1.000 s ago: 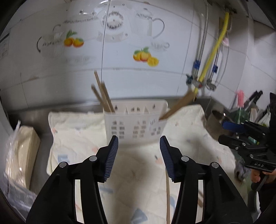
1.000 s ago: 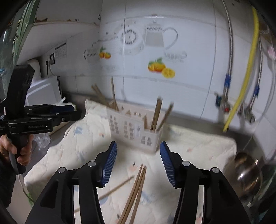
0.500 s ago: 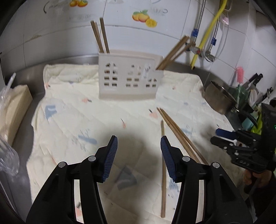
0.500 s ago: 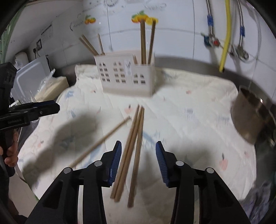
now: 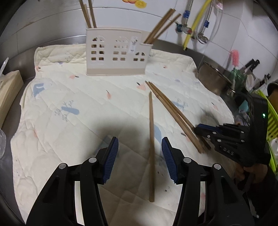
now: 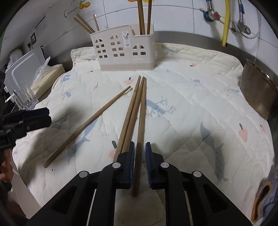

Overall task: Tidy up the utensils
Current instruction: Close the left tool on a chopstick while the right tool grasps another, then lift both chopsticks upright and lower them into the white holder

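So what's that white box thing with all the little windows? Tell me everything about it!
The utensil holder is a cream box, plastic by the look of it, shaped like a row of houses with arched and square window cut-outs and a darker beige base. It stands upright at the far end of the quilted cloth, close to the tiled wall. Brown chopsticks poke out of its end compartments. Neither gripper touches it.

cloth (image 6: 191, 107): cream, blue-pink prints | holder (image 6: 125, 50): beige | chopsticks (image 6: 137, 111): brown | pot (image 6: 258, 93): seemingly steel-grey

A home kitchen; tiled wall (image 6: 182, 15), steel pot (image 5: 213, 80), chopstick holder (image 6: 125, 48).
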The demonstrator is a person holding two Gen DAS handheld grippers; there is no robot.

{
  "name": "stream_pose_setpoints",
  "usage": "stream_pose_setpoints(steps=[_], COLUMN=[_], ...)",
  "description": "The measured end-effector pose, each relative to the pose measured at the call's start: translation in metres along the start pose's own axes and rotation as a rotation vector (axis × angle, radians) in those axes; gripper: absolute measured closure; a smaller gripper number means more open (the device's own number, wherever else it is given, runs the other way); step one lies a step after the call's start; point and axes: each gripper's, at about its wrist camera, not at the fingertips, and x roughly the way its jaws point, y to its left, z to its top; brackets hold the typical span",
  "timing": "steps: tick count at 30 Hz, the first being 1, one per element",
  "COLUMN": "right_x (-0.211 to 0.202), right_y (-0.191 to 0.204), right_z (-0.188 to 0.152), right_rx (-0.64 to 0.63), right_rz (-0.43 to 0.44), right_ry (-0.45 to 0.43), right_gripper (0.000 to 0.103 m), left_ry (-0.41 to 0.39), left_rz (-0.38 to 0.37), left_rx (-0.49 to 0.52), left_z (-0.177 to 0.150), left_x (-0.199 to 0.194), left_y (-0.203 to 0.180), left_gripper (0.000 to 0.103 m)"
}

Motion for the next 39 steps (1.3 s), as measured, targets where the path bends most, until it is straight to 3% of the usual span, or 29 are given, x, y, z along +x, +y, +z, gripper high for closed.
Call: stream_pose_setpoints(steps=[4,15,28,33,39], right_x=[0.002,0.000,-0.001,0.000,-0.008], right_y=[0.000,0.003,0.002,0.001,-0.001], right_z=[-0.002,-0.010,-0.012,-0.014,-0.011], right_rx=[0.002,-0.005,0.008,0.007,0.007], right_rz=[-0.004,-0.029,-0.033,-0.033,-0.037], right_ry=[0.005,0.001,-0.013,-0.023,-0.043], right_gripper=[0.091,0.095,0.095,0.096,0.096], left_ry=[0.015,0.064,0.094,0.097,0.078], left_rz=[-0.007,-0.026,0.006,0.034,0.009], left_rx=[0.012,0.047,0.062,0.083,0.071], left_z=[-0.006,-0.020,-0.025,-0.023,-0.013], left_x=[0.003,0.018,0.033,0.034,0.021], left_y=[-0.005,-0.017,-0.020,-0.023,-0.021], left_gripper=[0.052,0.072,0.083,0.098,0.097])
